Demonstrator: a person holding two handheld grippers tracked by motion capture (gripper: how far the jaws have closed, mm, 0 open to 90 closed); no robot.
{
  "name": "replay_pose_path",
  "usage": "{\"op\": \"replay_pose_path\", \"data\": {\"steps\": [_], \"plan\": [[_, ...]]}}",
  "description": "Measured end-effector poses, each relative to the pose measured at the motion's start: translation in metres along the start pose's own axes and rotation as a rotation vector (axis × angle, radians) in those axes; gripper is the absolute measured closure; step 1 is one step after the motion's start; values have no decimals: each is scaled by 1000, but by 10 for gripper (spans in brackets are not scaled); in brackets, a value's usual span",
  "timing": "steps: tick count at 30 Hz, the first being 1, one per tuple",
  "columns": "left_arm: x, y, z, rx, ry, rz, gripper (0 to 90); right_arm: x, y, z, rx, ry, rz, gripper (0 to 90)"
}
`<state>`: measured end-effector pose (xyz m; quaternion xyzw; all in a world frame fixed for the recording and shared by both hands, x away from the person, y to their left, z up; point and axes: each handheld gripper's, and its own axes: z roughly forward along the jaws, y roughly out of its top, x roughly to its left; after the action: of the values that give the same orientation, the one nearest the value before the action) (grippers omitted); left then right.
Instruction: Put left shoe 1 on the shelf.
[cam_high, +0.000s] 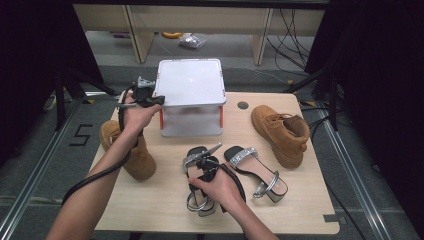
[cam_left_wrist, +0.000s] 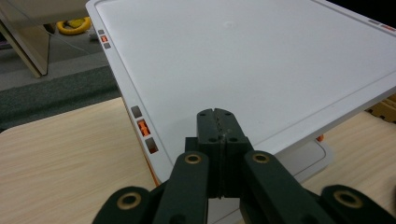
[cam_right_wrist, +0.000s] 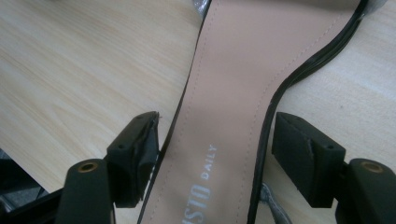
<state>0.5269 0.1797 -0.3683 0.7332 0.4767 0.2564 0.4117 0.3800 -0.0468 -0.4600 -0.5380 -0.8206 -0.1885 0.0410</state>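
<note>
A black sandal (cam_high: 199, 204) with a beige insole (cam_right_wrist: 229, 93) lies at the table's middle. My right gripper (cam_high: 200, 167) hangs over it, open, its jaws (cam_right_wrist: 217, 156) on either side of the insole; the left pad is at the sole's edge and the right pad stands off the black strap. Its twin sandal (cam_high: 255, 172), with a silver band, lies just to the right. My left gripper (cam_high: 159, 100) is shut and empty, its tips (cam_left_wrist: 217, 140) above the left front edge of the white stand's top (cam_left_wrist: 243, 60).
The white two-level stand (cam_high: 192, 82) sits at the back of the wooden table (cam_high: 165, 210). A tan boot (cam_high: 282, 132) lies on the right side, another tan boot (cam_high: 137, 160) near the left edge under my left forearm. Dark floor surrounds the table.
</note>
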Motion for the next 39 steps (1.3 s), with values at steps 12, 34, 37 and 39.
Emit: {"op": "replay_pose_path", "data": {"steps": [12,34,37,39], "plan": [[0,0,0,-4,-2,-4,896,-2,8,16,11,-31,-63,335],[0,1,0,9,-3,9,896,-1,26,23,207,-83,-81,401],[1,1,0,11,-4,13,897,-5,26,21,194,-92,-78,425],[0,1,1,3,-5,3,896,-6,26,20,196,-112,-101,428]]}}
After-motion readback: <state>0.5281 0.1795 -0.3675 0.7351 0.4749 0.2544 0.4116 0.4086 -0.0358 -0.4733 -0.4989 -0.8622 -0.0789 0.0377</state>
